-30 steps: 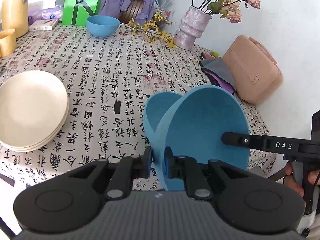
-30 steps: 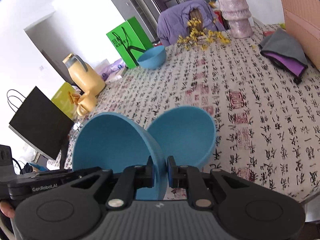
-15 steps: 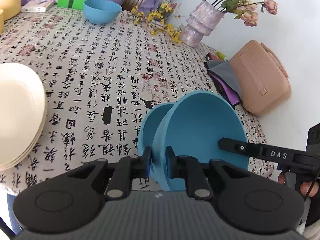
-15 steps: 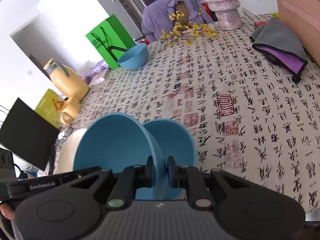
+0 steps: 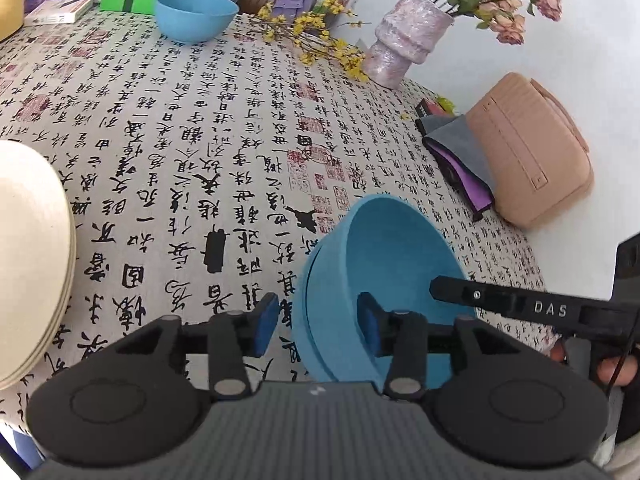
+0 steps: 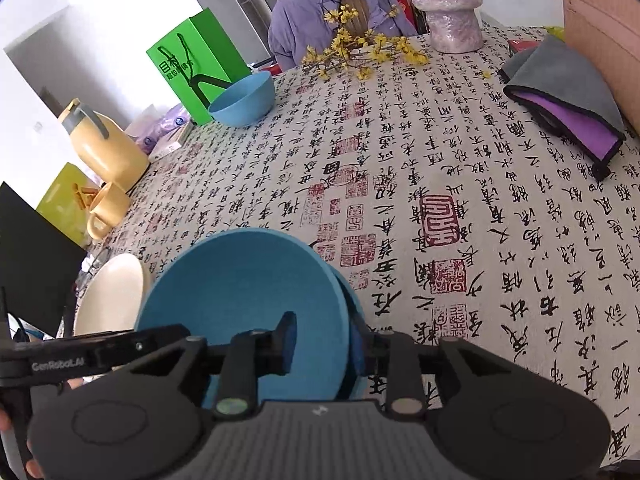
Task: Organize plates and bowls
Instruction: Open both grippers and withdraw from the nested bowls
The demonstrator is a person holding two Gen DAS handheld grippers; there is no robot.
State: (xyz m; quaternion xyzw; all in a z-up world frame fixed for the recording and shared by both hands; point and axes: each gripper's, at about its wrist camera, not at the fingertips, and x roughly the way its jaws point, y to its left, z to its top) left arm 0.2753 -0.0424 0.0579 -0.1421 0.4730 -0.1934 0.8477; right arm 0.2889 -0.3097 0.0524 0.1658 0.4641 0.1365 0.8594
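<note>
two blue bowls (image 5: 384,292), nested one in the other and tilted on edge, sit on the calligraphy-print surface (image 5: 200,152) just right of the cream plate stack (image 5: 28,264). a second ago each claw pinched a bowl rim and the bowls stood apart; now they sit together. the left claw (image 5: 316,326) is opening, pads off the rim between them. the right claw (image 6: 326,344) is opening too, its pads clear of the rim. a third blue bowl (image 5: 196,14) stays well beyond the plate stack.
</note>
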